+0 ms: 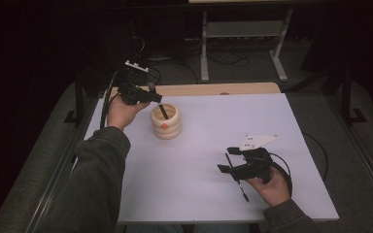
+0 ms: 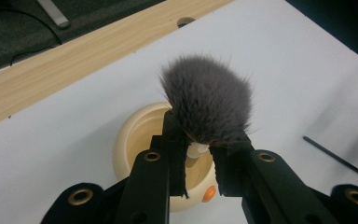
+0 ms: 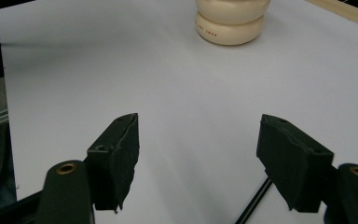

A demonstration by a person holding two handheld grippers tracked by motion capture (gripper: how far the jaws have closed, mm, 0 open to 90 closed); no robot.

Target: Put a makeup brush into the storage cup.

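A makeup brush (image 2: 207, 100) with a fluffy grey head is clamped just below the head by my left gripper (image 2: 200, 149), which is shut on it. Its dark handle (image 1: 162, 110) points down into a cream ribbed cup (image 1: 166, 127) at the table's back left; the left gripper (image 1: 158, 98) hovers just above the cup's rim (image 2: 135, 135). Near the front right, my right gripper (image 1: 226, 159) stands open with nothing between its jaws (image 3: 198, 140). A thin black brush (image 1: 243, 191) lies on the table under it, partly hidden (image 3: 254, 200). The cup (image 3: 230, 21) stands far ahead of the right gripper.
The white table top (image 1: 199, 131) has a wooden strip (image 1: 209, 89) along its back edge. A metal frame (image 1: 243, 34) and cables stand on the dark floor behind. The thin brush (image 2: 338, 158) lies off to the right of the cup.
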